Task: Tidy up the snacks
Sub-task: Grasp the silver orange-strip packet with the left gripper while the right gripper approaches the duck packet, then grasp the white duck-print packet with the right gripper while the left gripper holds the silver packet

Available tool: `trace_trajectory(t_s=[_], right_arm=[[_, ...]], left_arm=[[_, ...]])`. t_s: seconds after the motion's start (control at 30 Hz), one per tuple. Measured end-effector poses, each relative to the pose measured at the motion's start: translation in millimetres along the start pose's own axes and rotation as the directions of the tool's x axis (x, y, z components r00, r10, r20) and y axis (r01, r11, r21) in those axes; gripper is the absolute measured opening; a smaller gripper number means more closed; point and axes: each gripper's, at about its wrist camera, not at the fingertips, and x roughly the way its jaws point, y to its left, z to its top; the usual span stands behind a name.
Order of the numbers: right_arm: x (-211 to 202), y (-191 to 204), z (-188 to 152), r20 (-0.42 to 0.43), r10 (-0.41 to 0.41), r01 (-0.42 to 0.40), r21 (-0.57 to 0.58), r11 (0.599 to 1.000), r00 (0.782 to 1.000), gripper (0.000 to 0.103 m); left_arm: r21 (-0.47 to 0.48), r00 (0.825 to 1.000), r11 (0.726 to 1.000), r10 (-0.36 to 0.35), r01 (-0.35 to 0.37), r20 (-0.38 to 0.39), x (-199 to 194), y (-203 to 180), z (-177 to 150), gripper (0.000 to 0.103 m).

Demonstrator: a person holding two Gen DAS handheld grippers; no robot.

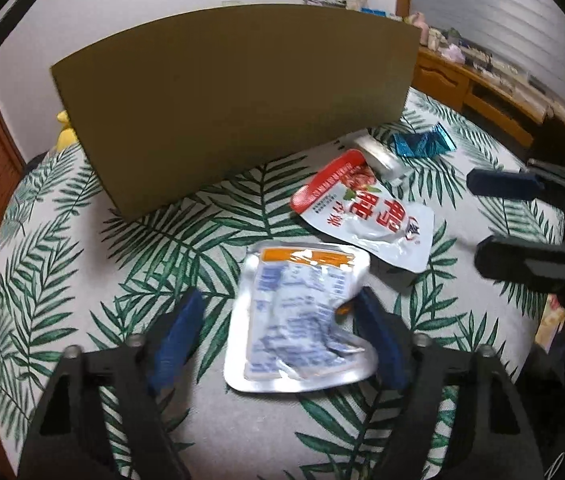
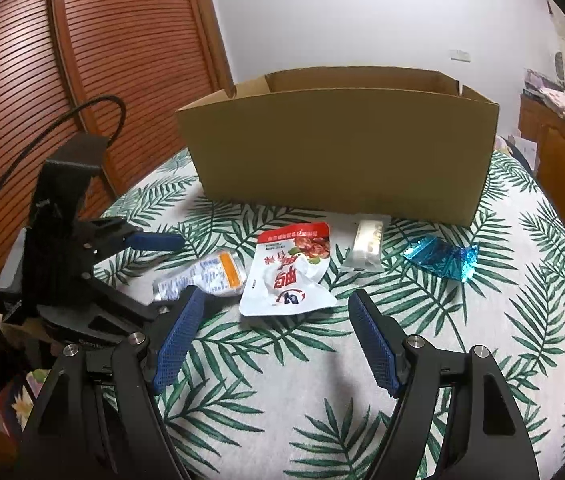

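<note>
A crumpled silver packet with an orange band lies on the leaf-print tablecloth. My left gripper straddles it. The right pad touches the packet's edge and the left pad stands apart from it, so the gripper is open. Beyond lies a white-and-red pouch, then a small pale wrapped snack and a blue foil wrapper. An open cardboard box stands at the back. My right gripper hovers open and empty just short of the white-and-red pouch. The left gripper reaches over the silver packet.
The cloth-covered table curves away at its left and right edges. A slatted wooden door stands behind on the left and a wooden desk with clutter on the right. Something yellow peeks out behind the box.
</note>
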Motion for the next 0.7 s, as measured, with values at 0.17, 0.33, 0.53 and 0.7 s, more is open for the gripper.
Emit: trace_trajectory(t_s=[0.17, 0.33, 0.53, 0.7], right_arm=[[13, 2, 10, -0.019, 0.001, -0.001, -0.033, 0.999, 1.000, 0.077], [38, -1, 23, -0.062, -0.007, 0.004, -0.055, 0.999, 0.998, 0.076], [65, -7, 31, -0.119, -0.031, 0.022, -0.079, 0.997, 0.992, 0.073], [77, -9, 33, -0.165, -0.017, 0.002, -0.090, 0.996, 0.986, 0.071]], left_arm=[[-0.066, 0.999, 0.998, -0.003, 0.006, 0.043, -4, 11, -3, 0.057], [-0.110, 0.998, 0.994, 0.020, -0.014, 0.060, -4, 19, -3, 0.057], [-0.133, 0.997, 0.991, 0.042, -0.032, 0.070, -6, 24, -5, 0.057], [-0.152, 0.996, 0.988, 0.046, -0.033, 0.083, -7, 25, -6, 0.057]])
